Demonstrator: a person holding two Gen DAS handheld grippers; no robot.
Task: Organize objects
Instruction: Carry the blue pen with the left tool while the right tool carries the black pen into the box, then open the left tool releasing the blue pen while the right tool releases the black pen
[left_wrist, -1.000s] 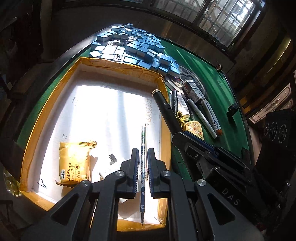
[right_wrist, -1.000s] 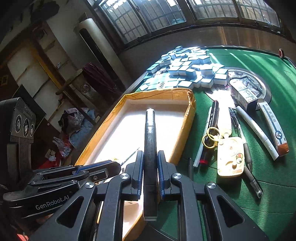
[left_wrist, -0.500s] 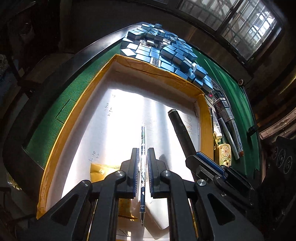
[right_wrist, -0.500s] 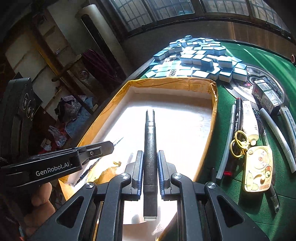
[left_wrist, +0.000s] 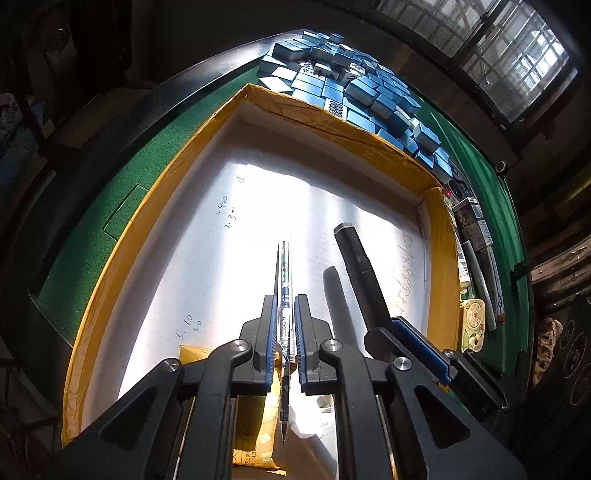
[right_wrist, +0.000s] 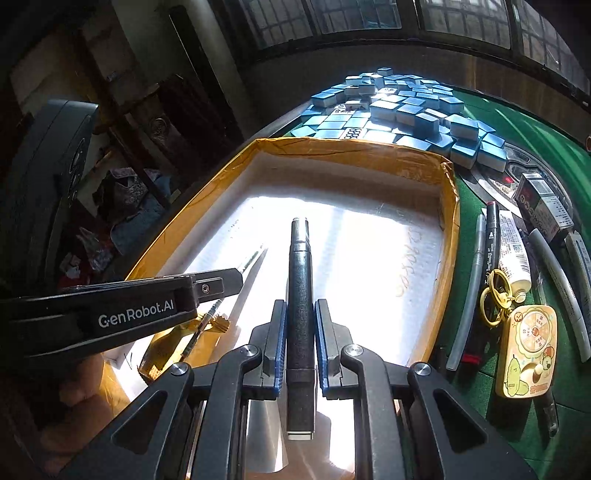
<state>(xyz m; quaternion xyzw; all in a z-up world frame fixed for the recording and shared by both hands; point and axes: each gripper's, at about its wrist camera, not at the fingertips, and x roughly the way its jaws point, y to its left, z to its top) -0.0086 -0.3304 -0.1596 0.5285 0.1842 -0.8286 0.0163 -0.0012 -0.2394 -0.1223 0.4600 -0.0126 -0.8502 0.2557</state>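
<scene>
My left gripper is shut on a thin clear pen, which lies along its fingers and points over the white floor of an open box with yellow-taped walls. My right gripper is shut on a thick black marker, also held over the box. Seen from the left wrist, the marker and right gripper hang just right of the pen. Seen from the right wrist, the left gripper and pen tip sit at the left. A yellow cracker packet lies on the box floor beneath the left fingers.
A heap of blue mahjong tiles lies on the green table behind the box. Right of the box lie several pens and markers, a white tube, a small carton and a yellow keychain toy.
Both grippers have moved forward and down from the box's near right side to over its floor, each keeping its pen. The cracker packet has slid under the left fingers.
</scene>
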